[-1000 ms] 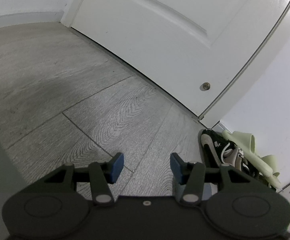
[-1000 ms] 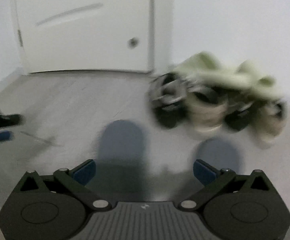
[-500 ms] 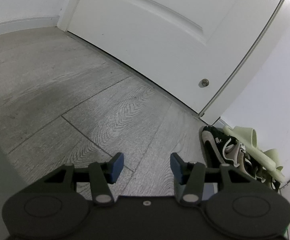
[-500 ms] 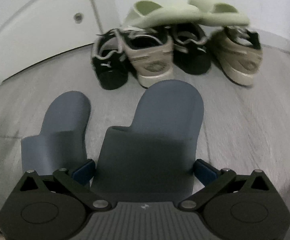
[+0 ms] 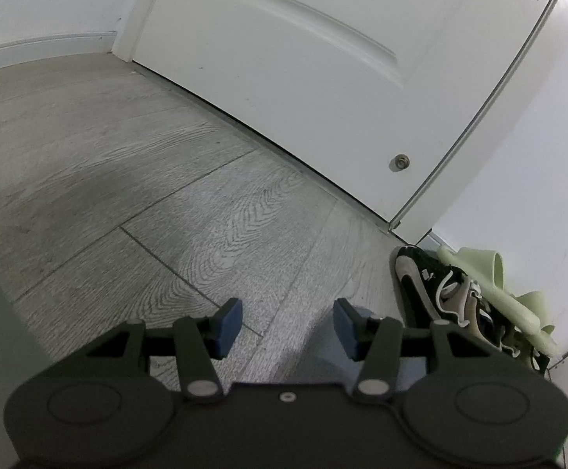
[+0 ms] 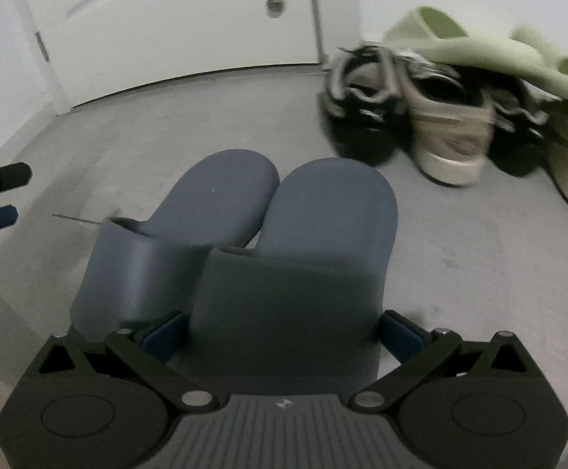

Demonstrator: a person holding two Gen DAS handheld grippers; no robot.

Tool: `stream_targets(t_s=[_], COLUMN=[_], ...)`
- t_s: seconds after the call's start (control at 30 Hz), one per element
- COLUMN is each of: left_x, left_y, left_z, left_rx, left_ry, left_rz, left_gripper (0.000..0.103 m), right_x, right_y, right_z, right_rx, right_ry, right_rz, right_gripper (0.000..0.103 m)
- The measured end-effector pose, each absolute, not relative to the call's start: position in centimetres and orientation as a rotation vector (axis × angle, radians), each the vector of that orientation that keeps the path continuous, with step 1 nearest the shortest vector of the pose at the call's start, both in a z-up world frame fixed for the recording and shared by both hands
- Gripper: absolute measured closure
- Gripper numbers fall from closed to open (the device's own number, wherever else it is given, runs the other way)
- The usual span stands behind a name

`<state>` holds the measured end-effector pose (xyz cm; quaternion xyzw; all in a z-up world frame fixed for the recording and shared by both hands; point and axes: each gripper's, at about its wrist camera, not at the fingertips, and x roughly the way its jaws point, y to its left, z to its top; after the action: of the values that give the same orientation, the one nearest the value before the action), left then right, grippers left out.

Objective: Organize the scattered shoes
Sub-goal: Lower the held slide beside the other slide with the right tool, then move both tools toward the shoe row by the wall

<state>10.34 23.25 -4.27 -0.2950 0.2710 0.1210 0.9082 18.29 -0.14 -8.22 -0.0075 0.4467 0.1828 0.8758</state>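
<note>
No readable brand or writing is showing on any shoe; the pile is blurred in the right wrist view.

Right tool (image 6: 282,330): fingers are sitting spread on either side of the strap end of the right-hand blue slide (image 6: 307,258), at lower centre; I cannot tell whether the pads are touching it. The second blue slide (image 6: 174,234) is lying just beside it on the left, sides touching.

Left tool (image 5: 287,322): fingers are standing spread over bare grey floor (image 5: 135,179), holding nothing.

Shoe pile (image 6: 456,105) is sitting at upper right against the wall: black sneakers, beige sneakers, pale green slides (image 6: 491,51) resting on top. White door (image 5: 303,70) is filling the upper frame.
</note>
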Motion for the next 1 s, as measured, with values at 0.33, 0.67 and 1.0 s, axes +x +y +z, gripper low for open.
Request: stream_targets(t_s=[0.33, 0.67, 1.0], left_x=[10.2, 10.7, 12.0], left_y=[23.9, 21.5, 12.4], left_z=[-4.3, -3.5, -1.3], left_rx=[-0.641, -0.478, -0.312], left_ry=[0.546, 0.552, 0.563], left_rz=[0.256, 0.251, 0.076], left_gripper=[0.05, 0.05, 0.051], right_x=[21.4, 18.8, 18.4], right_y=[8.8, -1.9, -20.0], right_z=[-9.0, -5.2, 0.0], right_rx=[-0.064, -0.015, 0.208], right_ry=[0.875, 0.796, 0.511], right_rz=[0.523, 0.54, 0.143], right_gripper=[0.0, 0.0, 0.0])
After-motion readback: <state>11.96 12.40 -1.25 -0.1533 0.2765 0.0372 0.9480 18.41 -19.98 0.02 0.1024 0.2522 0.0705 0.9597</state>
